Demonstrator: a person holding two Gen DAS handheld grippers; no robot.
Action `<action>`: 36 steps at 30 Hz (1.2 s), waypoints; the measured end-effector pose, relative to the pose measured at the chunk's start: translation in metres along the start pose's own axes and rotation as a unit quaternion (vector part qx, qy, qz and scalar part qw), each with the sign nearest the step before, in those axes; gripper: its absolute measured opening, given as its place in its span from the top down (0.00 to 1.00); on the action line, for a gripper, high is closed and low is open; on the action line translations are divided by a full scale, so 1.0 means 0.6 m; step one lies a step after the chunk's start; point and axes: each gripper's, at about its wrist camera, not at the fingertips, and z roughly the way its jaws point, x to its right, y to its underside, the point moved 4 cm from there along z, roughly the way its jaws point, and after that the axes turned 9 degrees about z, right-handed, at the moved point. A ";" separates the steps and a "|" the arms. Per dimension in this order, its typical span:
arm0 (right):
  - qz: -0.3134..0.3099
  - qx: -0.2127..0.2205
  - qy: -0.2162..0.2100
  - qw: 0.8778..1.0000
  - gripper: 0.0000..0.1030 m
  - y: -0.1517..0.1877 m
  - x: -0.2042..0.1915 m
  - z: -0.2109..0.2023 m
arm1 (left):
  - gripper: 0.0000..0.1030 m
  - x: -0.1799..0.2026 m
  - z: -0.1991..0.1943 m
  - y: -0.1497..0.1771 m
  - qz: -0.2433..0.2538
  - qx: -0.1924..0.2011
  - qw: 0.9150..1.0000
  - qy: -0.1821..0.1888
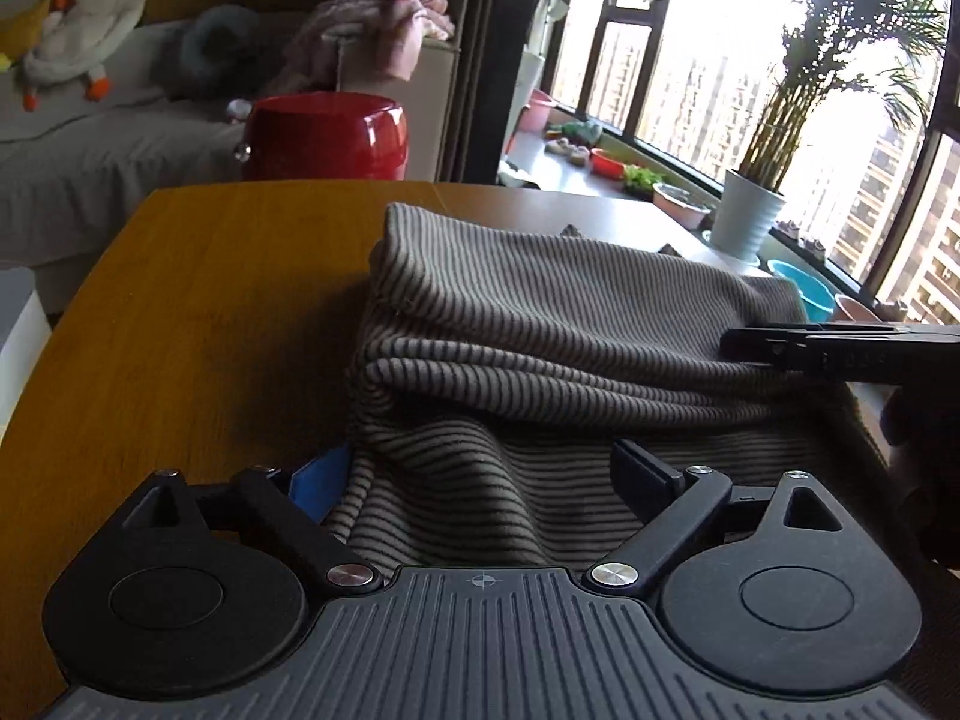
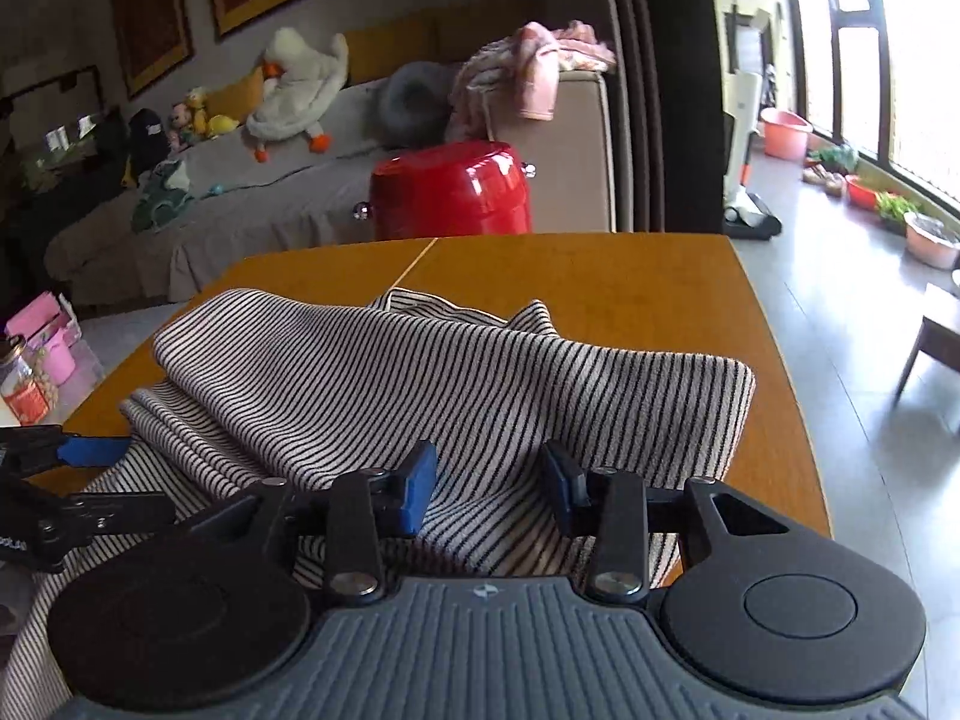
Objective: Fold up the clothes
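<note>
A striped grey-and-black garment (image 1: 540, 324) lies in loose folded layers on the wooden table (image 1: 180, 312). It also shows in the right wrist view (image 2: 420, 378). My left gripper (image 1: 480, 468) is open, its jaws spread wide over the garment's near edge, with cloth lying between them. My right gripper (image 2: 489, 480) is open too, its blue pads (image 2: 420, 492) standing apart over the near fold. The right gripper also shows in the left wrist view (image 1: 780, 348), at the garment's right side. The left gripper shows in the right wrist view (image 2: 90, 450), at the left.
A red round stool (image 2: 450, 192) stands beyond the table's far edge, with a grey sofa (image 2: 240, 204) and plush toys behind. A jar and pink box (image 2: 36, 360) sit left of the table. A potted plant (image 1: 750, 222) and basins stand by the window.
</note>
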 end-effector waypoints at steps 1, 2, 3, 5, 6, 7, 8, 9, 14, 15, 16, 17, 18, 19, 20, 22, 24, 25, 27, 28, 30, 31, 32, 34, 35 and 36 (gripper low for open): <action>-0.011 -0.002 -0.008 1.000 0.62 -0.003 -0.007 0.007 | 0.07 0.001 -0.009 0.004 -0.003 0.000 1.000 0.005; -0.014 -0.005 -0.013 1.000 0.62 -0.004 -0.010 0.009 | 0.07 -0.001 -0.019 0.007 -0.009 0.002 1.000 0.014; -0.018 -0.006 -0.014 1.000 0.62 -0.004 -0.012 0.007 | 0.07 -0.002 -0.029 0.010 -0.015 0.004 1.000 0.024; -0.024 -0.007 -0.018 1.000 0.62 -0.002 -0.014 0.003 | 0.07 -0.030 -0.043 -0.005 -0.048 0.027 0.998 0.032; -0.024 -0.005 -0.021 0.999 0.62 0.000 -0.012 -0.001 | 0.07 -0.048 -0.049 -0.015 -0.067 0.042 0.996 0.035; -0.023 -0.004 -0.023 0.999 0.62 0.002 -0.011 -0.003 | 0.07 -0.065 -0.051 -0.027 -0.083 0.051 0.995 0.034; -0.019 -0.003 -0.025 0.999 0.62 0.002 -0.010 -0.004 | 0.07 -0.083 -0.042 -0.043 -0.095 0.050 0.994 0.033; -0.016 -0.003 -0.026 1.000 0.61 0.003 -0.009 -0.006 | 0.07 -0.102 -0.027 -0.061 -0.109 0.043 0.992 0.036; 0.020 -0.001 -0.030 0.999 0.61 -0.011 -0.001 -0.022 | 0.10 -0.153 0.073 -0.111 -0.172 -0.030 0.981 0.086; 0.042 0.002 -0.034 0.999 0.61 -0.019 0.007 -0.032 | 0.12 -0.155 0.087 -0.116 -0.170 -0.041 0.981 0.085; 0.066 0.009 -0.038 0.997 0.61 -0.029 0.016 -0.043 | 0.13 -0.156 0.099 -0.120 -0.165 -0.050 0.981 0.086; 0.093 0.020 -0.042 0.995 0.57 -0.041 0.032 -0.055 | 0.14 -0.155 0.106 -0.124 -0.157 -0.054 0.982 0.088; 0.114 0.027 -0.042 0.992 0.51 -0.052 0.048 -0.063 | 0.14 -0.153 0.113 -0.129 -0.150 -0.055 0.983 0.091; 0.126 0.029 -0.037 0.991 0.49 -0.060 0.061 -0.065 | 0.14 -0.151 0.121 -0.134 -0.146 -0.057 0.983 0.097; 0.130 0.025 -0.028 0.991 0.47 -0.065 0.072 -0.060 | 0.14 -0.150 0.128 -0.138 -0.144 -0.058 0.983 0.102; 0.129 0.007 -0.002 0.992 0.47 -0.070 0.089 -0.035 | 0.13 -0.147 0.140 -0.145 -0.137 -0.054 0.983 0.109; 0.140 -0.013 0.000 0.990 0.47 -0.067 0.099 -0.005 | 0.18 -0.143 0.146 -0.147 -0.122 -0.047 0.986 0.106; 0.152 -0.017 -0.004 0.988 0.46 -0.065 0.102 0.007 | 0.22 -0.141 0.146 -0.147 -0.116 -0.045 0.987 0.104; 0.174 -0.015 -0.016 0.985 0.40 -0.066 0.104 0.025 | 0.38 -0.138 0.142 -0.140 -0.106 -0.041 0.989 0.099; 0.181 -0.013 -0.021 0.983 0.40 -0.068 0.105 0.031 | 0.41 -0.137 0.140 -0.137 -0.102 -0.038 0.989 0.097; 0.178 -0.018 -0.011 0.984 0.40 -0.074 0.099 0.038 | 0.51 -0.136 0.133 -0.130 -0.100 -0.032 0.990 0.093; 0.172 -0.022 -0.001 0.985 0.41 -0.076 0.095 0.042 | 0.52 -0.135 0.129 -0.126 -0.099 -0.029 0.990 0.094; 0.163 -0.022 0.014 0.986 0.43 -0.079 0.090 0.042 | 0.52 -0.133 0.125 -0.123 -0.099 -0.026 0.990 0.093; 0.147 -0.014 0.036 0.988 0.43 -0.082 0.087 0.033 | 0.52 -0.132 0.119 -0.119 -0.097 -0.021 0.990 0.096; 0.152 -0.019 0.030 0.988 0.43 -0.081 0.090 0.032 | 0.49 -0.134 0.118 -0.119 -0.097 -0.020 0.990 0.100; 0.164 -0.028 0.020 0.986 0.43 -0.079 0.096 0.034 | 0.44 -0.137 0.118 -0.121 -0.098 -0.019 0.990 0.104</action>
